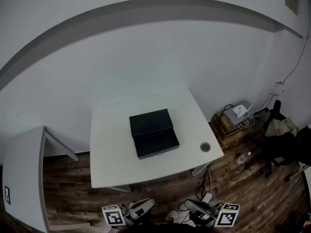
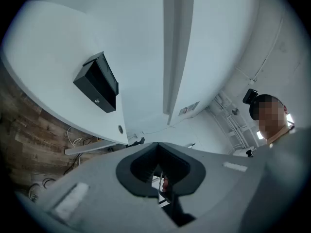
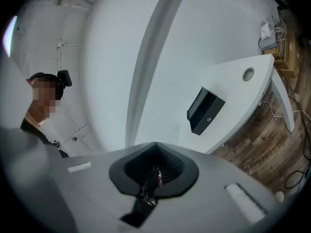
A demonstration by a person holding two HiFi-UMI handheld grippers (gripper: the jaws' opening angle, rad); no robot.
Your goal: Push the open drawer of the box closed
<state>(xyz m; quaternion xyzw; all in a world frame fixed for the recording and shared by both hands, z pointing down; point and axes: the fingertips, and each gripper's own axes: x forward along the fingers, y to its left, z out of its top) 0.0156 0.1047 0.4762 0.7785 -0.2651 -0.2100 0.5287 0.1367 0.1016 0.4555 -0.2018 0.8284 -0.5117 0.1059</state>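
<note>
Black box (image 1: 150, 122) lies ahead on table (image 1: 112, 149), open drawer (image 1: 158, 144) facing person. Left gripper (image 1: 145, 205) and right gripper (image 1: 193, 207) closed, empty, well short; left seems slightly nearer.

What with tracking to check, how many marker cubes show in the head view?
2, both at the bottom edge: the left cube left of centre, the right cube right of centre. None seems hidden.
</note>
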